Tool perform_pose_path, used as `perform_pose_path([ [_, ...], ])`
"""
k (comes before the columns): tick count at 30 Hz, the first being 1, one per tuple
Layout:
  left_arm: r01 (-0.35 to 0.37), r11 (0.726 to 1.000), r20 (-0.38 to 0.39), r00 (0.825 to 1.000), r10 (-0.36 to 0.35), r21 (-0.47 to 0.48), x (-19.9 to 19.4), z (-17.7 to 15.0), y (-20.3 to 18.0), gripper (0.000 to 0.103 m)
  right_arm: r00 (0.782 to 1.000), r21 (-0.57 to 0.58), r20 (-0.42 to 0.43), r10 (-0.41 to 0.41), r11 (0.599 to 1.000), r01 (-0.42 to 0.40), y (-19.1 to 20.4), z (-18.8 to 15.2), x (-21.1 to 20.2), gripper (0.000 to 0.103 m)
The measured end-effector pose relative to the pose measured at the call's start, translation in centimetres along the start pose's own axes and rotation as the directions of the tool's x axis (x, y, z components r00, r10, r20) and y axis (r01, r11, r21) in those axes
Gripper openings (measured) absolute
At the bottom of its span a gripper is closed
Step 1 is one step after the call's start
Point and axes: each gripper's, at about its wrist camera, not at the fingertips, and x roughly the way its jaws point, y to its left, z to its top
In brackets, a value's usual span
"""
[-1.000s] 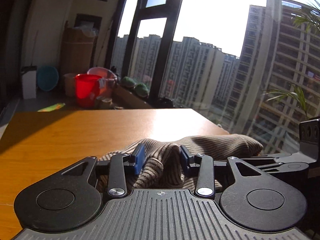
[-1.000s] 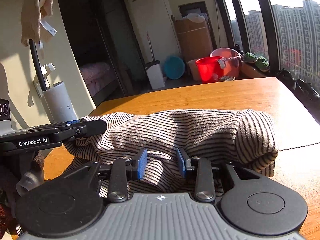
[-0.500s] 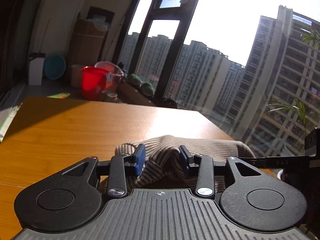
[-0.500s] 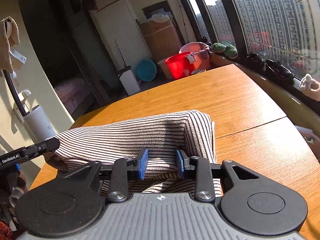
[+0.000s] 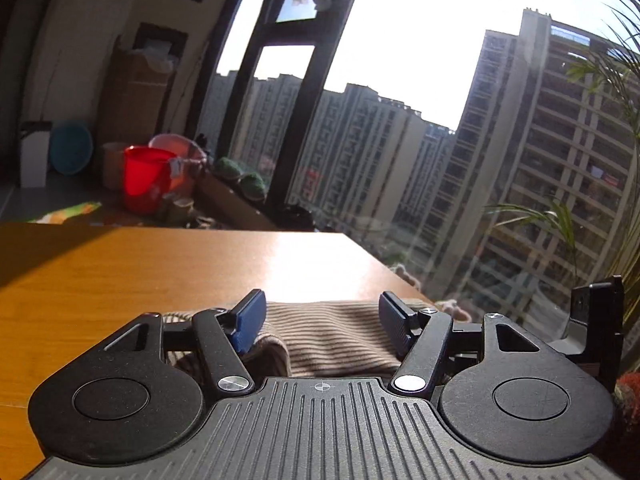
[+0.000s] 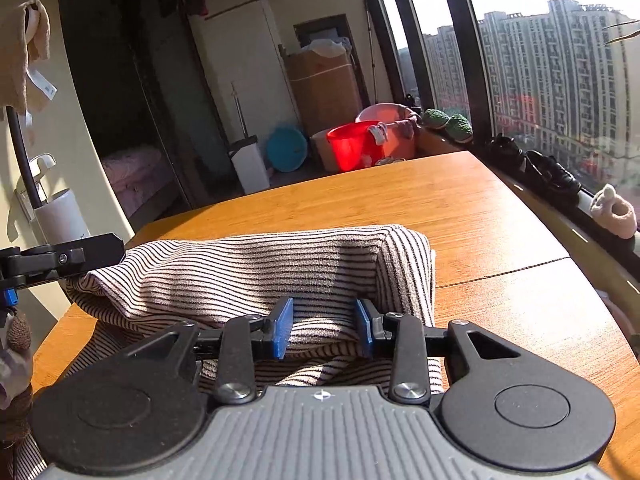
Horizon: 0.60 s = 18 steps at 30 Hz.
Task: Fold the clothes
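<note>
We hold a black two-finger left gripper (image 5: 322,314) with blue pads low over the near edge of a warm orange-brown wooden table (image 5: 120,276). Its jaws are opening and stand wide apart; the brown-and-cream striped knit garment (image 5: 332,338) lies slack between them, and neither pad presses on it, so the cloth is released on this side.

In the right wrist view, the matching black right gripper (image 6: 323,327) sits at the near side of the same striped knit garment (image 6: 256,264). Its blue pads stand closer together, with a band of the striped fabric running between them and bunched against both pads, so this gripper is clenched on the garment. Here the cloth is a folded bundle lying on the wooden table (image 6: 480,216), near its near edge, with its far right corner squared off and its left end reaching to the finger of the other gripper at the left edge of the view.

Beyond the table's far end we see a translucent red plastic bucket (image 6: 352,148), a round blue basin (image 6: 286,150) leaning by a white bin, and tall windows facing apartment towers.
</note>
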Motion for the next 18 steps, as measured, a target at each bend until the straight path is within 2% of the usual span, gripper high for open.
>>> perform_pose_path([
  [1,-0.033,0.999,-0.014,0.999,0.033,-0.016,0.4,-0.6,0.6,0.061,1.000,-0.003,-0.001,0.002,1.000,-0.002,0.0,0.1,0.1,0.034],
  [3,-0.061,0.996,-0.016,0.998,0.060,-0.071,0.5,-1.5,2.3,0.039,1.000,-0.014,-0.004,0.006,1.000,-0.006,0.0,0.4,0.6,0.034],
  [4,-0.055,0.993,-0.011,0.998,0.054,-0.103,0.3,-1.5,2.9,0.037,1.000,-0.022,-0.005,0.011,1.000,-0.011,0.1,0.6,1.0,0.034],
  [6,-0.077,0.991,-0.004,0.997,0.077,-0.105,0.3,-1.0,3.7,0.037,1.000,-0.027,-0.009,0.026,0.999,-0.026,0.2,1.2,2.0,0.034],
  [12,-0.216,0.975,0.014,0.976,0.216,0.057,2.0,0.1,3.7,0.037,0.999,-0.040,-0.011,0.031,0.999,-0.031,1.5,2.6,5.1,0.034],
  [18,-0.207,0.975,0.007,0.978,0.207,0.084,2.8,1.0,4.3,0.039,1.000,-0.011,0.006,0.021,1.000,-0.021,1.7,2.2,5.1,0.034],
])
